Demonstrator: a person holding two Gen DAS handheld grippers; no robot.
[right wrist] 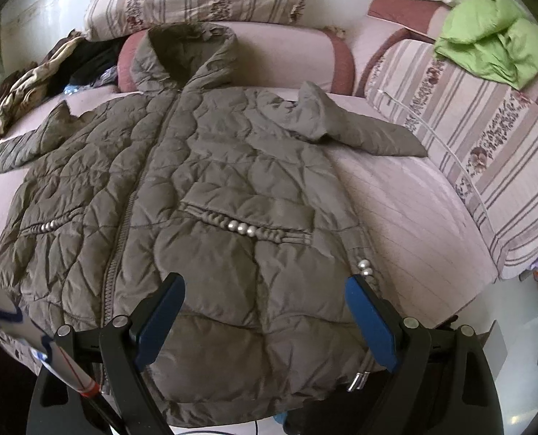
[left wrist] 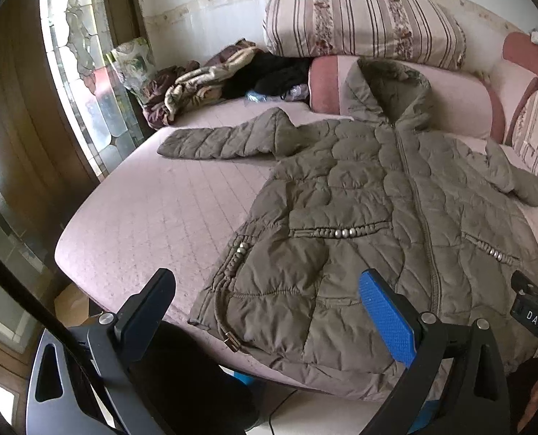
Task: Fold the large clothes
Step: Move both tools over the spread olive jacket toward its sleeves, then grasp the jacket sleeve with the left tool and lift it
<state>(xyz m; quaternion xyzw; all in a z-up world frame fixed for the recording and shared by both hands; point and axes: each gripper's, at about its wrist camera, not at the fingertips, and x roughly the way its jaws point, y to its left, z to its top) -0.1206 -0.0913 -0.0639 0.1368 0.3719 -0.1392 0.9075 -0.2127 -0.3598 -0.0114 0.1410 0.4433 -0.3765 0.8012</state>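
left gripper point(left wrist: 269, 311) is spread wide w/ nothing between its fingers, hanging over the hem at the jacket's left front corner. right gripper point(right wrist: 265, 311) is likewise gaping and empty, above the hem on the other front panel, near the side seam w/ the silver beads point(right wrist: 365, 268).

the olive quilted hooded jacket point(left wrist: 359, 195) lies front-up and zipped on the pink quilted bed point(left wrist: 152, 210), hood up against the pink bolster point(right wrist: 287, 58), both sleeves flung out to the sides, hem at the near bed edge and partly overhanging.

step in hand, i reckon: first grab, nothing folded yet. to do it well: go for the sleeves first, each gripper to its own side, pinch near the cuff thru both layers, lay the sleeve point(left wrist: 218, 141) across the chest flat. the padding is puffy and slick, so bite deep, not just the shell fabric, or it'll slip. then take the hem corners, lift together at even height, carry toward the hood. watch the belt buckle point(left wrist: 231, 340) dangling at the hem, could snag.
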